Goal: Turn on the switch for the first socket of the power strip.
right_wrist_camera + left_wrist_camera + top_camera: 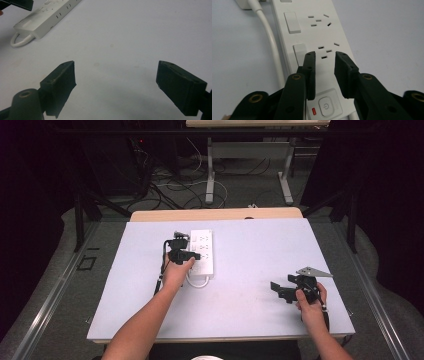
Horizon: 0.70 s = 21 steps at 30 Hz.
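Note:
A white power strip [202,251] lies lengthwise on the pale mat, left of centre. My left gripper [184,251] hovers over its near end. In the left gripper view the jaws [324,56] stand slightly open with nothing between them, just above a socket [327,50] and beyond the power button [325,106] with its red light [313,110]. The strip's white cable [270,42] runs along its side and loops at the near end [197,282]. My right gripper [281,290] rests at the mat's right front, wide open [116,72] and empty, facing the strip [47,18].
The pale mat [260,245] covers a wooden table whose far edge [215,214] shows behind it. Beyond stand the white legs of another desk [210,175] and loose floor cables [175,185]. A metal rail [50,295] runs along the left.

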{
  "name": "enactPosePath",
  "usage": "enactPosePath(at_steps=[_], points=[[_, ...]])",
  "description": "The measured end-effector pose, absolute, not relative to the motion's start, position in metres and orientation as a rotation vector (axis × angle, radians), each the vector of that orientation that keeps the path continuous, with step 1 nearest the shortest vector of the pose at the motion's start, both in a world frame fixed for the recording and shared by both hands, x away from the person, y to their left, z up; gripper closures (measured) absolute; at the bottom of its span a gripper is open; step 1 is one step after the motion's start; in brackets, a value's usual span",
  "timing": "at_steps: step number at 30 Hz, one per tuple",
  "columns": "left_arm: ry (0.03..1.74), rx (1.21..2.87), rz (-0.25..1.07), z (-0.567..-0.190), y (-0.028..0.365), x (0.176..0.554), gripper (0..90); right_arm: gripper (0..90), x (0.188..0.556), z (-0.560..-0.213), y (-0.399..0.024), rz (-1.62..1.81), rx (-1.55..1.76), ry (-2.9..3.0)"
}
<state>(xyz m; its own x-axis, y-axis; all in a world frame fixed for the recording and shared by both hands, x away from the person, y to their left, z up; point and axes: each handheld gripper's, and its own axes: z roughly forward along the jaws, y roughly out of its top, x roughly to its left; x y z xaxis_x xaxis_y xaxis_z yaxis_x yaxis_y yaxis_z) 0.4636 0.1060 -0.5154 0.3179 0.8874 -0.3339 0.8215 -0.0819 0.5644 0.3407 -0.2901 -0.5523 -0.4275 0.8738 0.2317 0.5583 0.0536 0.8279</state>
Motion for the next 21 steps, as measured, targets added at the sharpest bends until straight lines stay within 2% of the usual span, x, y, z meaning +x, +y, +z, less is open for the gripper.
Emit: enactPosePath(at_steps=[21], points=[[1.393,1.944,0.069,-0.513,0.089,0.44,54.9,15.0,0.341,-0.553,-0.29,1.316,1.441,2.009]])
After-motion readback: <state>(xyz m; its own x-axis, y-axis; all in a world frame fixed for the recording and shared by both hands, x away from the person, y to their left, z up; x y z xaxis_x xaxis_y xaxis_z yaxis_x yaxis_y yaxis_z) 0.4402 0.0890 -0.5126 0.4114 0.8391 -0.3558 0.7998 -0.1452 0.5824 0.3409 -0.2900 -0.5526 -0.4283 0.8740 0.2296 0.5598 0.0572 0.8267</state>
